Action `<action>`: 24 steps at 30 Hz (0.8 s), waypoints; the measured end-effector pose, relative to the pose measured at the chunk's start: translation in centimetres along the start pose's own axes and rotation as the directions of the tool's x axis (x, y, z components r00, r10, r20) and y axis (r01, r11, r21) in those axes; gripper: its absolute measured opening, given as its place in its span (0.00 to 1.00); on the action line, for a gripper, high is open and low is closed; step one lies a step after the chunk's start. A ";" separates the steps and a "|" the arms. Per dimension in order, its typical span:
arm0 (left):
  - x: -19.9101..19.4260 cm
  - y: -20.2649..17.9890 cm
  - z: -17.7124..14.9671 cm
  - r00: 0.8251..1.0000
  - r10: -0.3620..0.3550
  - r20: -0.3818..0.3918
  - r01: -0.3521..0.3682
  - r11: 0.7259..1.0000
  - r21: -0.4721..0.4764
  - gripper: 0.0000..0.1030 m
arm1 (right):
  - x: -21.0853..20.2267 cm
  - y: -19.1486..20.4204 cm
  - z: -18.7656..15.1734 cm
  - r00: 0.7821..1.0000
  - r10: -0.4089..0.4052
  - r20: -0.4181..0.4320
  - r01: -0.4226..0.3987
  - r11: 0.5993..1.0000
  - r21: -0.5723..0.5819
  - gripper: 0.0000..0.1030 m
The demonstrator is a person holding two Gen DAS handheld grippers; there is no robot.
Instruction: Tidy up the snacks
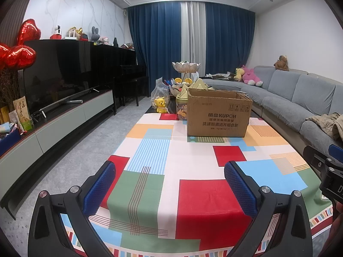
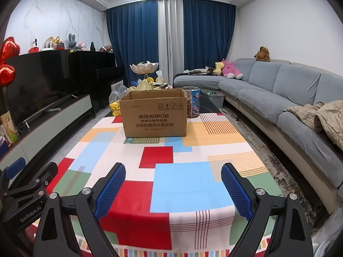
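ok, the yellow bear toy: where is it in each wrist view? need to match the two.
Left wrist view: yellow bear toy sits left of centre, well left of the cardboard box, by a clear plastic bag.
Right wrist view: the bear peeks out at the box's left edge, partly hidden behind it.
Shared landmark: the box printed KUPOH, standing on the patterned tablecloth in both views.

The cardboard box (image 2: 153, 115) ahead of me on the table bears "KUPOH" in dark print — the Chinese lines around it are too small for me to read. My left gripper (image 2: 23, 184) — seen from the right wrist — carries "GenRobot.AI" in grey on its black body.
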State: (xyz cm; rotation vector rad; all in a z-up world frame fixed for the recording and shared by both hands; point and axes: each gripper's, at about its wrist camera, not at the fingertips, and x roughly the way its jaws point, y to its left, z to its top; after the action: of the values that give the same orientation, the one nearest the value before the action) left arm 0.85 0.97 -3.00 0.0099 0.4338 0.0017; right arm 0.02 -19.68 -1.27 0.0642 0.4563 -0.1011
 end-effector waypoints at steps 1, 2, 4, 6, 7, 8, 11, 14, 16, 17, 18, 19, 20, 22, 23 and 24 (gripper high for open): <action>0.0 0.0 0.0 1.000 0.000 0.000 0.000 1.000 0.000 1.00 | -0.1 0.1 0.0 1.000 0.001 0.001 -0.001 1.000 0.000 0.89; 0.0 0.0 0.0 1.000 0.000 0.000 0.000 1.000 0.000 1.00 | -0.1 0.1 0.0 1.000 0.000 0.001 0.000 1.000 -0.001 0.89; 0.0 0.0 0.0 1.000 -0.001 0.000 0.001 1.000 0.000 1.00 | -0.1 0.1 0.0 1.000 0.000 0.001 0.000 1.000 -0.001 0.89; 0.0 0.0 0.0 1.000 0.000 0.001 0.000 1.000 0.000 1.00 | -0.1 0.1 0.0 1.000 0.000 0.001 0.000 1.000 0.000 0.89; 0.0 0.0 0.0 1.000 -0.001 0.001 0.001 1.000 0.000 1.00 | -0.1 0.1 -0.1 1.000 0.000 0.002 0.000 1.000 0.001 0.89; 0.0 0.0 0.0 1.000 -0.001 0.000 0.001 1.000 0.000 1.00 | -0.2 0.2 -0.1 1.000 0.001 0.003 -0.001 1.000 0.000 0.89; 0.0 0.0 0.0 1.000 -0.001 -0.001 0.001 1.000 0.001 1.00 | -0.3 0.2 -0.1 1.000 0.001 0.003 -0.001 1.000 0.000 0.89; 0.0 0.0 0.0 1.000 -0.001 0.001 0.001 1.000 0.000 1.00 | -0.2 0.2 -0.1 1.000 0.001 0.002 -0.001 1.000 0.000 0.89; 0.0 0.0 0.0 1.000 0.001 0.003 -0.001 1.000 0.001 1.00 | -0.2 0.1 -0.1 1.000 0.001 0.002 -0.001 1.000 0.001 0.89; -0.1 0.0 0.0 1.000 0.001 0.004 -0.001 1.000 0.001 1.00 | -0.2 0.2 -0.1 1.000 0.001 0.002 -0.001 1.000 0.001 0.89; -0.1 0.0 0.0 1.000 0.001 0.005 -0.001 1.000 0.002 1.00 | -0.2 0.2 -0.1 1.000 0.000 0.002 0.000 1.000 0.002 0.89; -0.1 0.0 0.0 1.000 0.001 0.006 -0.001 1.000 0.002 1.00 | -0.3 0.2 0.0 1.000 0.001 0.001 -0.001 1.000 0.003 0.89; -0.1 0.0 0.0 1.000 0.000 0.005 0.000 1.000 0.002 1.00 | -0.3 0.2 0.0 1.000 0.001 0.001 -0.001 1.000 0.003 0.89; -0.1 0.0 0.0 1.000 0.001 0.006 -0.001 1.000 0.002 1.00 | -0.3 0.2 0.0 1.000 0.002 0.002 -0.002 1.000 0.003 0.89; -0.1 0.0 0.0 1.000 0.000 0.006 0.000 1.000 0.002 1.00 | -0.3 0.2 0.0 1.000 0.001 0.002 -0.001 1.000 0.002 0.89; -0.1 0.0 0.0 1.000 0.001 0.005 -0.001 1.000 0.003 1.00 | -0.3 0.2 0.0 1.000 0.002 0.002 -0.002 1.000 0.002 0.89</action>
State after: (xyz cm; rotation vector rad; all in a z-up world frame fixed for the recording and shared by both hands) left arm 0.77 0.94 -2.96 0.0126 0.4290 0.0023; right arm -0.26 -19.48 -1.12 0.0665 0.4540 -0.0997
